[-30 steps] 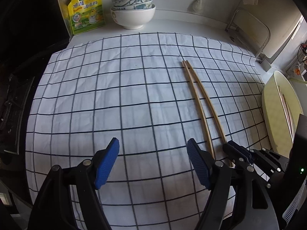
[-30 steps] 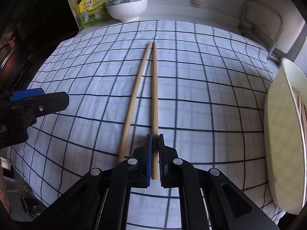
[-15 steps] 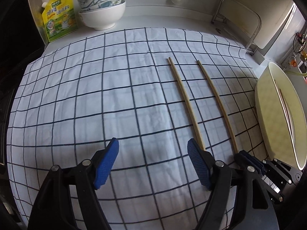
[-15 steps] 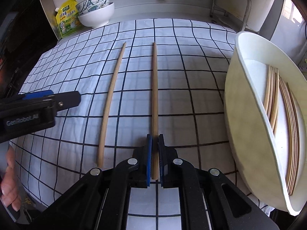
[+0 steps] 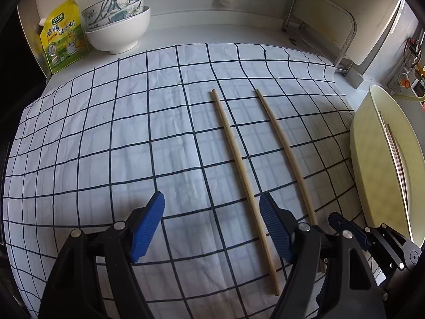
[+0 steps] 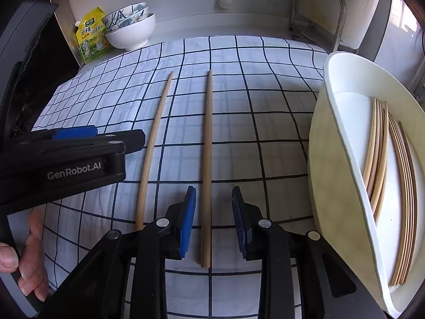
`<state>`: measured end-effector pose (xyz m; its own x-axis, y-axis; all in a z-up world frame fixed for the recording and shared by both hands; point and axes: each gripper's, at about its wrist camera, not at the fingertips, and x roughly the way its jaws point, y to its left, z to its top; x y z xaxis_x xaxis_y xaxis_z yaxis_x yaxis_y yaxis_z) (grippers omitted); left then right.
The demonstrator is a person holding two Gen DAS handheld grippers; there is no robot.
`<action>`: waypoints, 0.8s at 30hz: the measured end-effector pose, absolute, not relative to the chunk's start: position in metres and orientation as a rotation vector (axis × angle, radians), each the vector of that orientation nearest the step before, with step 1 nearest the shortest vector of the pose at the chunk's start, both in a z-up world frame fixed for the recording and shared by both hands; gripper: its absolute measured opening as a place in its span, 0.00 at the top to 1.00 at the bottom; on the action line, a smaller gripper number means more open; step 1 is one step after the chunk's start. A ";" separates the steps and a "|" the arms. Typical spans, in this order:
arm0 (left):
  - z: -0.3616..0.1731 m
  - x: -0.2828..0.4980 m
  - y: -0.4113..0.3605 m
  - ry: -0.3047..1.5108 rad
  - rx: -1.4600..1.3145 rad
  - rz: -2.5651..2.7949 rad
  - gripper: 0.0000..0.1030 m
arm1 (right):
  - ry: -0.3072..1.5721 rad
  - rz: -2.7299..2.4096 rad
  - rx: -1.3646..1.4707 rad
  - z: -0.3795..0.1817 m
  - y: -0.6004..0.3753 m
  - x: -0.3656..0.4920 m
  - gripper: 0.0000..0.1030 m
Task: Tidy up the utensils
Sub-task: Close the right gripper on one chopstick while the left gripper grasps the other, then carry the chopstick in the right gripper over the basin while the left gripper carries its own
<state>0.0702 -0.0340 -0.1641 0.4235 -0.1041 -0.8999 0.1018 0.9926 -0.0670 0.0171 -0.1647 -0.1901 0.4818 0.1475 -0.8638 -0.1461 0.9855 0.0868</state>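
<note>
Chopsticks: two bamboo sticks lie apart and roughly parallel on the checked cloth (image 6: 265, 122); left chopstick (image 6: 155, 143), right chopstick (image 6: 207, 159).
Right gripper (image 6: 213, 219): jaws opening, pads clear of the right chopstick, whose near end lies between them on the cloth.
Left gripper (image 5: 212, 224): jaws wide, nothing held; the near end of the left chopstick (image 5: 240, 170) runs just inside its right pad.
Holding hand (image 6: 24, 250): grips the left tool's handle at the near left.
Tray (image 6: 342, 143): white oval tray at the right edge of the cloth, already holding a bundle of chopsticks (image 6: 385, 175).
Step in hand: judged to be releasing the right chopstick after spacing the pair.
Method: let the pads open fully before lifting, so the stick is not dragged or rolled.
Edges: tray wall stands just right of the right gripper; keep that pad off it.
Open room: broad bare cloth to the left and far; stacked bowls (image 5: 117, 29) and seasoning pouch (image 5: 63, 36) sit well clear at the far left.
</note>
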 end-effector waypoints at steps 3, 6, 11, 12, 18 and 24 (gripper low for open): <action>-0.168 0.073 -0.036 1.136 0.001 -0.128 0.29 | 1.055 0.177 0.004 -0.192 -0.167 0.018 0.74; -0.173 0.077 -0.039 1.149 0.008 -0.123 0.29 | 1.052 0.173 0.000 -0.193 -0.167 0.019 0.74; -0.178 0.085 -0.044 1.165 0.015 -0.124 0.39 | 1.042 0.172 -0.028 -0.194 -0.161 0.022 0.74; -0.178 0.085 -0.046 1.158 0.031 -0.119 0.43 | 1.040 0.171 -0.039 -0.194 -0.159 0.022 0.74; -0.177 0.086 -0.048 1.148 0.048 -0.121 0.85 | 1.028 0.175 -0.086 -0.195 -0.153 0.022 0.83; -0.177 0.084 -0.044 1.161 0.037 -0.147 0.93 | 1.038 0.181 -0.093 -0.195 -0.150 0.022 0.94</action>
